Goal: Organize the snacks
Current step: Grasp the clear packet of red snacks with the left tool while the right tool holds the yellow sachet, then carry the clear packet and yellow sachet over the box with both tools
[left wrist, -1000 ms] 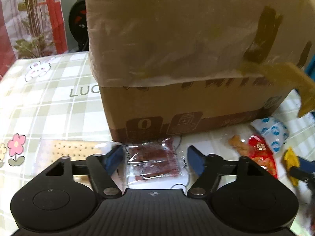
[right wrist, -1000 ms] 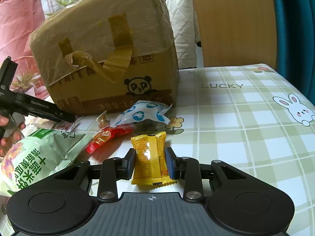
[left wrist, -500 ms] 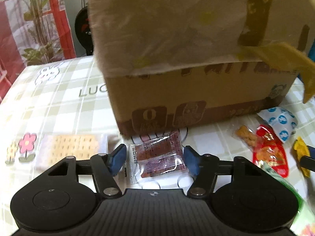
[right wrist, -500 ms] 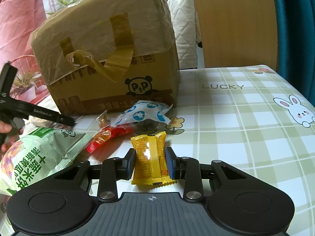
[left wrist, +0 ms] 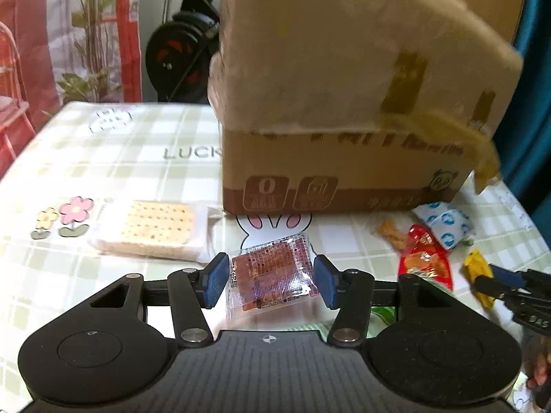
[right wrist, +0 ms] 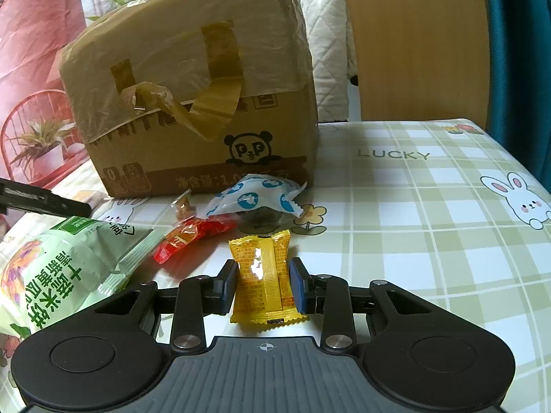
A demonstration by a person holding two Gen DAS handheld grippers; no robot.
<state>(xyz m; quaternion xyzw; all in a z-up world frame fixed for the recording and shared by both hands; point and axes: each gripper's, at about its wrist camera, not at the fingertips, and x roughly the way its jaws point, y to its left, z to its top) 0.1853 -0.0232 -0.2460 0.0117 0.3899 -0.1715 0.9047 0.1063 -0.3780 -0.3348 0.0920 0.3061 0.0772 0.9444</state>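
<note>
The clear packet of dark-red snack is bracketed by the left gripper, its long axis lying across the closing fingers, not yet pinched. The yellow packet is pinched lengthwise by the right gripper above the bench.

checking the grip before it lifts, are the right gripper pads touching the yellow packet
Touching. The right wrist view shows both blue pads pressed against the sides of the yellow packet, no gap either side.
</note>
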